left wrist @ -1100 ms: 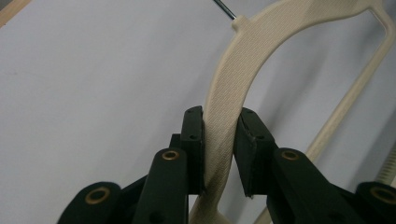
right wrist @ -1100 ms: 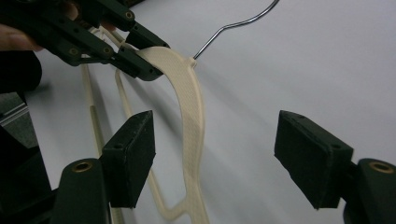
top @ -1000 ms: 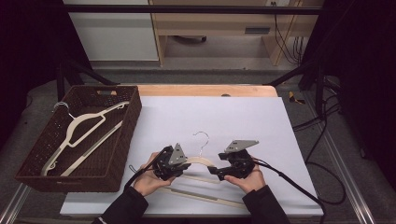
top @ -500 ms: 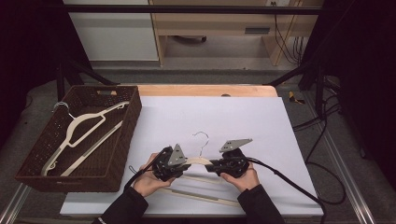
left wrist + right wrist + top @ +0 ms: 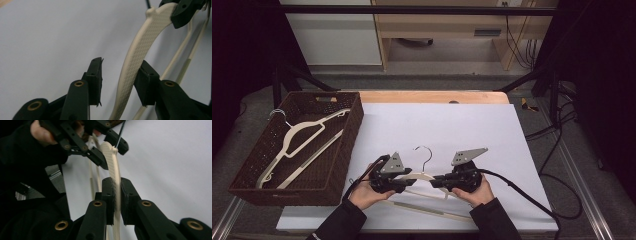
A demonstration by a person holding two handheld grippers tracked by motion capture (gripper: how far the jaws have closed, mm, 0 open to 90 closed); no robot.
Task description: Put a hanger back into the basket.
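A cream hanger (image 5: 422, 176) with a metal hook lies low over the front of the white sheet (image 5: 452, 125), held between both hands. My right gripper (image 5: 438, 181) is shut on its right shoulder; the right gripper view shows the jaws (image 5: 116, 181) pinching the textured arm (image 5: 112, 155). My left gripper (image 5: 408, 179) stands at the left shoulder. In the left gripper view its jaws (image 5: 122, 63) are open around the hanger arm (image 5: 140, 47), which rests against the right-hand jaw with a wide gap to the other.
A brown wicker basket (image 5: 346, 155) stands at the left edge with another cream hanger (image 5: 297, 135) inside. A black cable (image 5: 522, 195) trails right from the right gripper. The wooden table edge (image 5: 432, 96) runs along the back.
The right gripper has shifted slightly left along the hanger, toward the left gripper. The left hand has stayed about where it was.
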